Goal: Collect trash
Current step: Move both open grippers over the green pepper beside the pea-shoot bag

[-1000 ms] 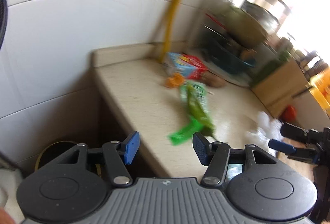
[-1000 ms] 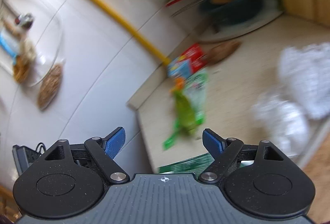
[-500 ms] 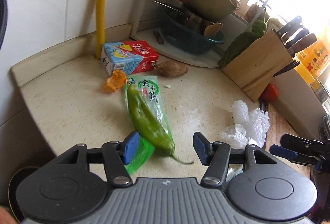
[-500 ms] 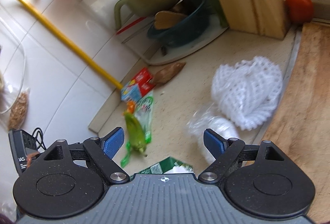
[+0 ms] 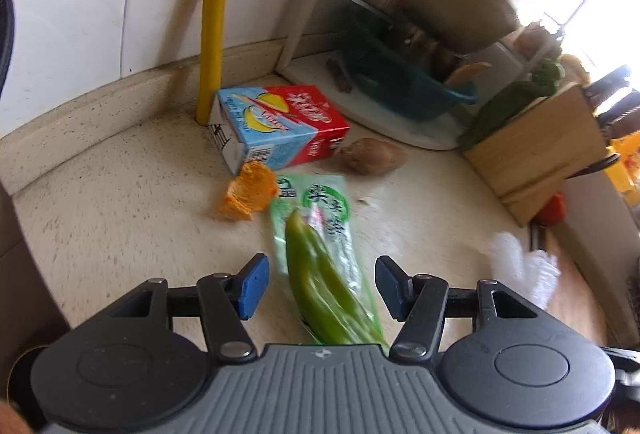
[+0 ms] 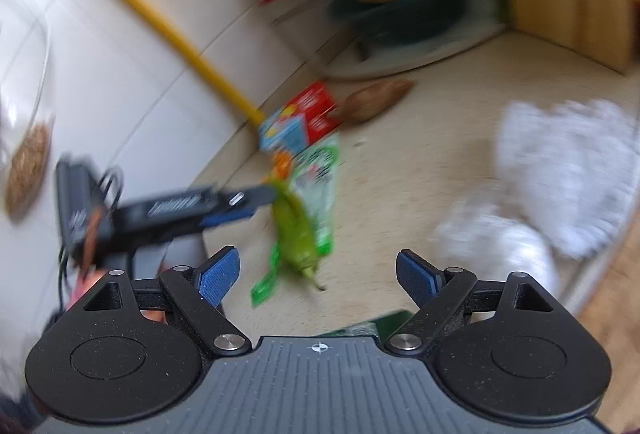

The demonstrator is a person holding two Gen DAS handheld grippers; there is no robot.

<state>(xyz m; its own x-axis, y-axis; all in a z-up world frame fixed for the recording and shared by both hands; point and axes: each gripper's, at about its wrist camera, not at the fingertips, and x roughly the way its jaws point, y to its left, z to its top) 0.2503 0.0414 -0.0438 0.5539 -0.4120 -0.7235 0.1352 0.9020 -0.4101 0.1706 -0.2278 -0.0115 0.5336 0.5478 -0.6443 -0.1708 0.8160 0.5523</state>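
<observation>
A green pepper (image 5: 320, 282) lies on a green printed plastic wrapper (image 5: 320, 202) on the beige counter (image 5: 120, 218). My left gripper (image 5: 320, 286) is open, its blue pads on either side of the pepper and apart from it. Beyond lie a piece of orange peel (image 5: 248, 196), a red and blue drink carton (image 5: 280, 126) and a brown root (image 5: 372, 156). My right gripper (image 6: 318, 276) is open and holds nothing, short of the pepper (image 6: 294, 230). The right wrist view is blurred and shows the left gripper (image 6: 260, 202) reaching the pepper from the left.
White foam netting (image 6: 568, 170) and a crumpled white bag (image 6: 500, 246) lie to the right. A dish rack with a blue basket (image 5: 412, 90), a wooden knife block (image 5: 536, 142) and a yellow pipe (image 5: 216, 14) line the back. A green carton edge (image 6: 360, 326) shows under the right gripper.
My left gripper has moved forward over the counter until its open fingers flank the pepper. It has come into the right wrist view, which has swung and blurred. Both grippers stayed open.
</observation>
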